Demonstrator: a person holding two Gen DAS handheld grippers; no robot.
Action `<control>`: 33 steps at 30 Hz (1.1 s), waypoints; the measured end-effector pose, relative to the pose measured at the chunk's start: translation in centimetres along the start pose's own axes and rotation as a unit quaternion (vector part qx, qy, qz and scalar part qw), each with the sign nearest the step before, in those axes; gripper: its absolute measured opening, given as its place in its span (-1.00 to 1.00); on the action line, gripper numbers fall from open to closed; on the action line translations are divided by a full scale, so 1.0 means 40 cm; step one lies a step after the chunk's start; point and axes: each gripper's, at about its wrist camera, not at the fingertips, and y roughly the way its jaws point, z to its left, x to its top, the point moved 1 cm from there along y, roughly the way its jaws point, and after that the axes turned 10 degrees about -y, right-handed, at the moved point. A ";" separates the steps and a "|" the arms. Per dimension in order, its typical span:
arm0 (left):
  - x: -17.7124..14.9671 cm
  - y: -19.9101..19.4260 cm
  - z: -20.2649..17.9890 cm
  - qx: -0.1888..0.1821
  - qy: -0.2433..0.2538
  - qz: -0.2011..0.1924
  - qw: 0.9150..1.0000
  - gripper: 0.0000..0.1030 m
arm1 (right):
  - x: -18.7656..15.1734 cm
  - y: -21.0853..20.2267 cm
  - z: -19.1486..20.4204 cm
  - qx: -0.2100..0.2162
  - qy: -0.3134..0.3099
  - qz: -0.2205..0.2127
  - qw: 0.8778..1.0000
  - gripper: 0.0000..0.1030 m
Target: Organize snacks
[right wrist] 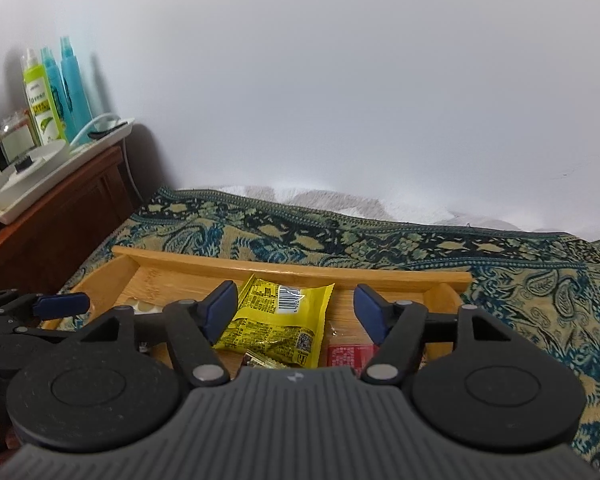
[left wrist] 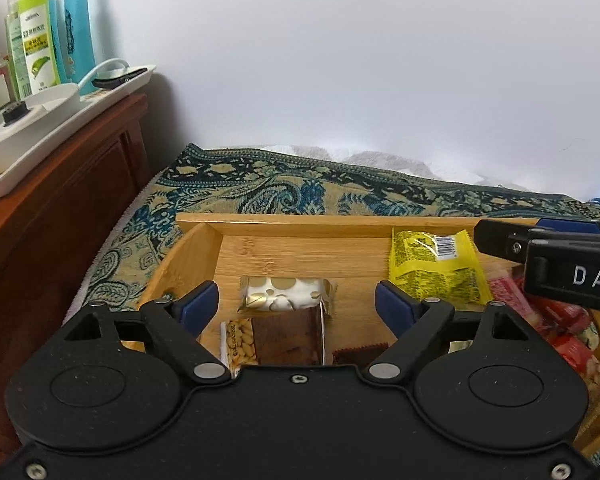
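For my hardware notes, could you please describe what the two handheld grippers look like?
Both are matte black, with two round discs and angled linkage arms joined by silver pivot pins. The left gripper and the right gripper carry dark blue finger pads. The right one's body is ribbed grey near the camera, with white letters "DAS" on its side. No cables or sleeves show.

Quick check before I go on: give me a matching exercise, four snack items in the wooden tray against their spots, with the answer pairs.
Items:
1. yellow crinkled snack packet
2. white gold-dotted wrapped cake
3. brown peanut bar wrapper
4. red wrapped snacks

Places, in the left wrist view:
A. piled at the bamboo tray right end
B. mid-tray, between the open left gripper fingers
C. nearest the camera, just below the cake
D. toward the far wall, right of centre

Pairs: 1-D, 2-B, 3-C, 4-A
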 end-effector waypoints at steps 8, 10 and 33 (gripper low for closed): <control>-0.018 -0.080 0.014 0.002 -0.003 -0.005 1.000 0.66 | -0.008 -0.078 0.015 -0.005 0.007 -0.015 1.000 0.58; -0.024 -0.100 0.019 0.003 -0.005 -0.006 1.000 0.66 | -0.012 -0.098 0.018 -0.007 0.008 -0.019 1.000 0.63; -0.101 -0.373 0.047 -0.011 -0.012 -0.035 0.999 0.79 | -0.059 -0.362 0.069 -0.031 0.007 -0.064 0.997 0.97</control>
